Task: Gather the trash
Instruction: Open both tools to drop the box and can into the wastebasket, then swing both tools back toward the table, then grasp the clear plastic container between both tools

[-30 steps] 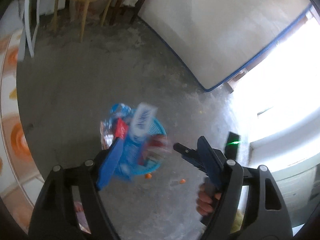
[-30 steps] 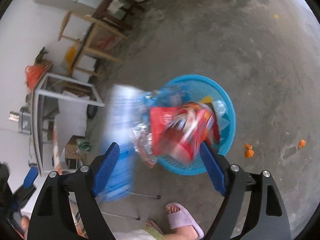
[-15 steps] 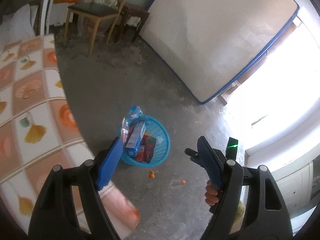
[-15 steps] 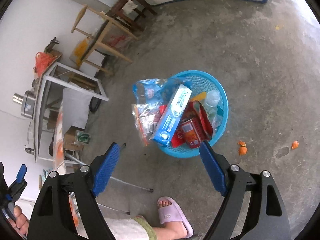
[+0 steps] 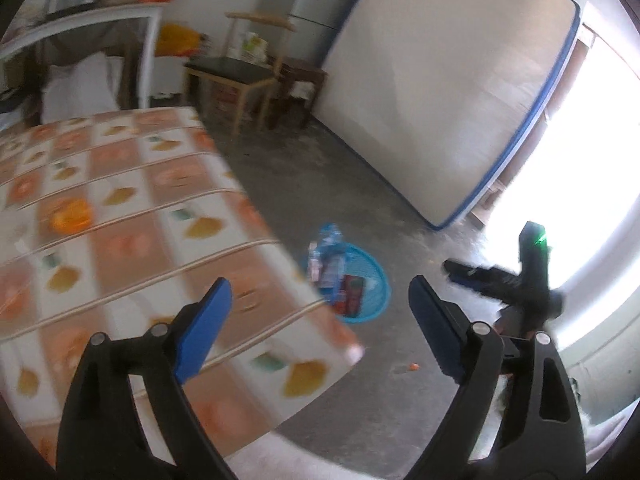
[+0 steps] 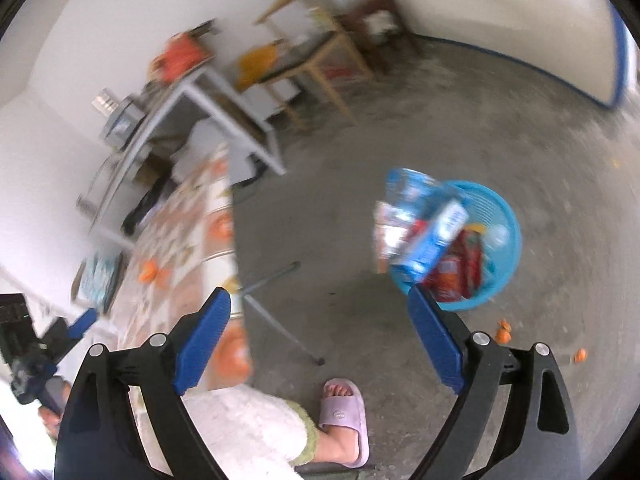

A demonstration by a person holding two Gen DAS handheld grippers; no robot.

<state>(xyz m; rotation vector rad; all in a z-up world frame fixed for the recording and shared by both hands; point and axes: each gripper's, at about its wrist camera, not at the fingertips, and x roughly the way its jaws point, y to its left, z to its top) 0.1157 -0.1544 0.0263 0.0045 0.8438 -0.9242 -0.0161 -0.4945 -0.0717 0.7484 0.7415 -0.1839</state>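
A blue plastic basket [image 5: 380, 280] [image 6: 516, 236] stands on the concrete floor, heaped with trash: a blue carton [image 6: 440, 236], red wrappers [image 6: 460, 268], clear bags and a bottle. My left gripper [image 5: 320, 282] hangs over the corner of the cloth-covered table [image 5: 120, 240], its jaws opening with nothing between them. My right gripper [image 6: 319, 293] is high above the floor, short of the basket, its jaws also opening and empty. Each gripper shows in the other's view: the right gripper [image 5: 472, 276], the left gripper [image 6: 68, 332]. Orange peel bits [image 6: 502, 332] lie on the floor by the basket.
Orange scraps [image 5: 70, 216] [image 6: 150, 274] lie on the table. The table's metal leg [image 6: 280, 320] angles across the floor. A foot in a pink slipper [image 6: 344, 412] stands near. A mattress [image 5: 440, 100] leans on the wall beside wooden chairs [image 5: 240, 76].
The blue carton and red wrapper, blurred in mid-air before, now lie in the basket. Both grippers have drawn back and up from it, and the table has come into the left view.
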